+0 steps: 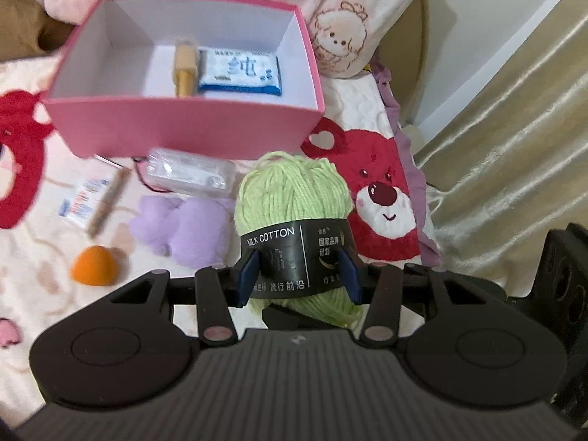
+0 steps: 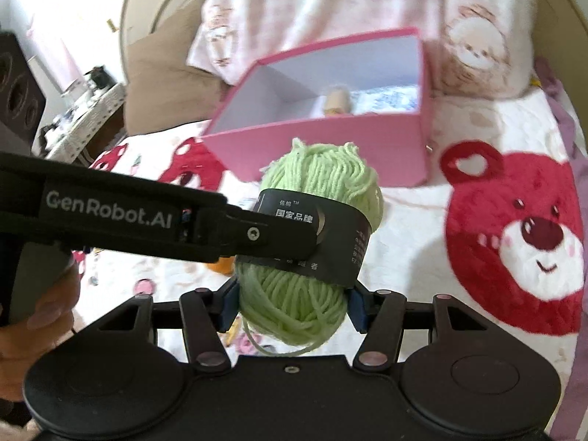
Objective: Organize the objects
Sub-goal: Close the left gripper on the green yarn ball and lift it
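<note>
We hold the yarn [image 1: 294, 198] with both grippers at once, above the bed [image 1: 33, 294] and just in front of the pink box [image 1: 183, 125]. The left gripper [image 1: 298, 275] has its jaws closed on the yarn's black label [image 1: 290, 257], one blue pad [image 1: 248, 275] pressed to each side of the band. The right gripper [image 2: 292, 308] has its jaws closed on the lower end of the same skein, below the label, with its pads touching the green strands on both sides. In the right wrist view the left gripper's finger crosses in from the left and lies over the label.

The box stands open on the bed near the pillow [image 1: 341, 36]. Inside it lie a wipes pack [image 1: 240, 71] and, just beside it on the left, a tan tube [image 1: 183, 68].

In front of the box, on the bed, lie a clear case [image 1: 191, 172], a purple plush [image 1: 180, 231], an orange ball [image 1: 93, 261] and a small packet [image 1: 86, 202] with a stick [image 1: 108, 198] lying over its edge. A red bear [image 1: 382, 198] is printed on the bedcover to the right of the yarn.
</note>
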### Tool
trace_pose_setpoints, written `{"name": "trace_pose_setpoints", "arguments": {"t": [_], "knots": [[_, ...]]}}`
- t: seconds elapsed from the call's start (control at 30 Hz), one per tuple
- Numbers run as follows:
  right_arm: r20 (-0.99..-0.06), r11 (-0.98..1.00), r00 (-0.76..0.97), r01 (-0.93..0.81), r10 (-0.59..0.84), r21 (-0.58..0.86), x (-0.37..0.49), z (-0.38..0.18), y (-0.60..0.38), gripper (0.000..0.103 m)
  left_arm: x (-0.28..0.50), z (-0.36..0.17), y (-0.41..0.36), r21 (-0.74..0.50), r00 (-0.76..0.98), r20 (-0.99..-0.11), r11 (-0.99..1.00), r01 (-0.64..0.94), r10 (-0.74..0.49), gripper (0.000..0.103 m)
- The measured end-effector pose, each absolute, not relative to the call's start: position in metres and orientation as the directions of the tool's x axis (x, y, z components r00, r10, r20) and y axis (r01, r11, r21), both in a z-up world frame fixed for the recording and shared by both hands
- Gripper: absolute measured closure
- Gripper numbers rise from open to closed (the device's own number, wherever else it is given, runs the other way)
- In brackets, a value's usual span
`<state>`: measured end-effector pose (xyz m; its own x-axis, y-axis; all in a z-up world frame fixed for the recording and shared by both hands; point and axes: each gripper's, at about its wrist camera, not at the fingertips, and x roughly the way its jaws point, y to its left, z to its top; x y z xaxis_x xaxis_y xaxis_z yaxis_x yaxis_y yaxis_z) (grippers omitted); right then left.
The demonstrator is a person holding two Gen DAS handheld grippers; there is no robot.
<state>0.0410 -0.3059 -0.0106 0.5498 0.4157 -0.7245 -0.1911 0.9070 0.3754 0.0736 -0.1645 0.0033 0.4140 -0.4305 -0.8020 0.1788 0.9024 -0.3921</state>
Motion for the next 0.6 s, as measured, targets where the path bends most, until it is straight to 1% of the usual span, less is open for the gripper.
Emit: {"name": "trace_pose_setpoints", "arguments": {"t": [0.13,0.27,0.6], "knots": [[-0.711,0.895,0.547,-0.226,0.443,0.384,0.041,0.014,-0.295,0.041,0.063,0.028,-0.152,-0.367,0.451,-0.790,0.910,0.193,-0.415,0.057],[-0.700,0.887,0.545,-0.257,0.461,0.384,0.047,0.038,-0.282,0.041,0.058,0.053,-0.133,-0.369,0.484,-0.772,0.911,0.186,-0.411,0.057],[-0.702,0.889,0.550,-0.338,0.453,0.308,0.090,0.098,-0.240,0.041,0.076,0.102,-0.080,-0.374,0.560,-0.723,0.911,0.175,-0.405,0.057]]}}
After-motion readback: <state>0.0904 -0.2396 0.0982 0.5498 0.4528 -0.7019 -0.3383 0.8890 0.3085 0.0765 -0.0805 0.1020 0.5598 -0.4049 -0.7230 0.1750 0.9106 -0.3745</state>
